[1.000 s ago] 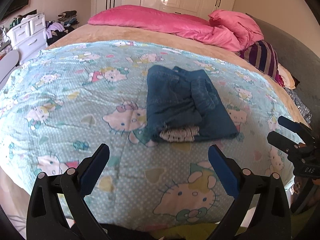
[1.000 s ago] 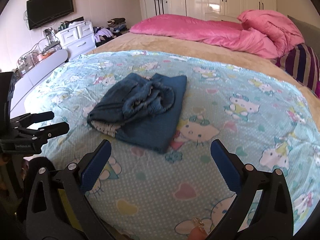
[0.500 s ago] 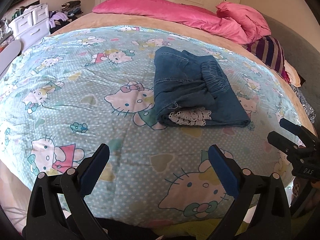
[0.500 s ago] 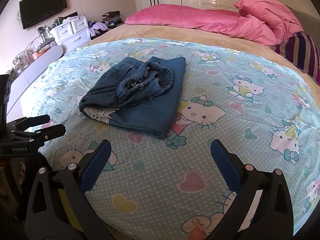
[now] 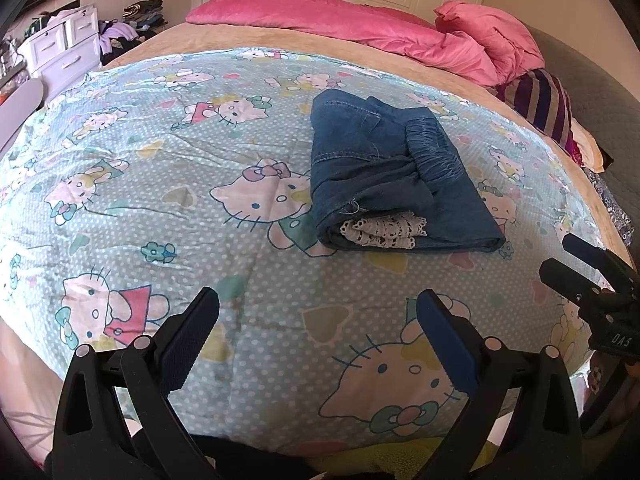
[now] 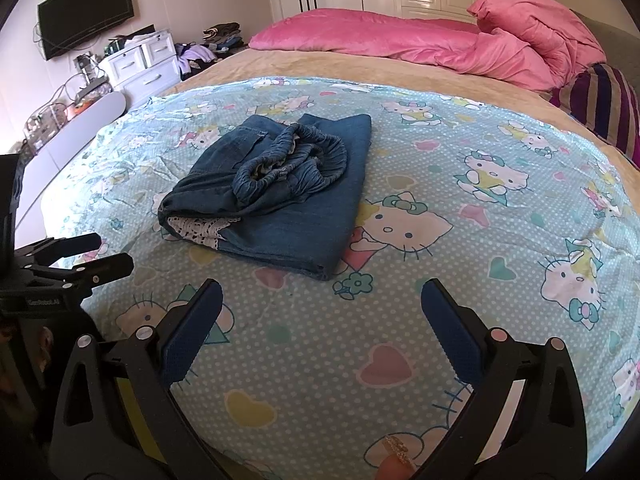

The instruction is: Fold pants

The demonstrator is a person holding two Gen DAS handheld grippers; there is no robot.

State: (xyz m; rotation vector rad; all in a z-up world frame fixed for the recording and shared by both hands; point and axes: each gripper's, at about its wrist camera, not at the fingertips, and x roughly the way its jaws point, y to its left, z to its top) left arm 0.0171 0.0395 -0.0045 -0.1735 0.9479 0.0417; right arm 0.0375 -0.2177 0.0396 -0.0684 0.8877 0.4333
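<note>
Blue denim pants (image 5: 384, 176) lie folded into a compact bundle on the Hello Kitty sheet (image 5: 160, 200), with a white lace hem showing at the near end and the elastic waistband on top. They also show in the right wrist view (image 6: 280, 196). My left gripper (image 5: 318, 336) is open and empty, held back from the bundle near the bed's front edge. My right gripper (image 6: 320, 328) is open and empty, also short of the bundle. Each gripper shows at the edge of the other's view: the right one (image 5: 588, 276) and the left one (image 6: 76, 256).
Pink duvet and pillows (image 5: 360, 28) lie at the head of the bed, a striped cushion (image 5: 544, 104) at the right. White drawers (image 6: 140, 64) and a wall TV (image 6: 86, 12) stand to the left. White wardrobes stand at the back.
Both grippers have moved closer to the bed and slightly higher, so the folded pants look larger. The pants have not moved. Both grippers stay open.
</note>
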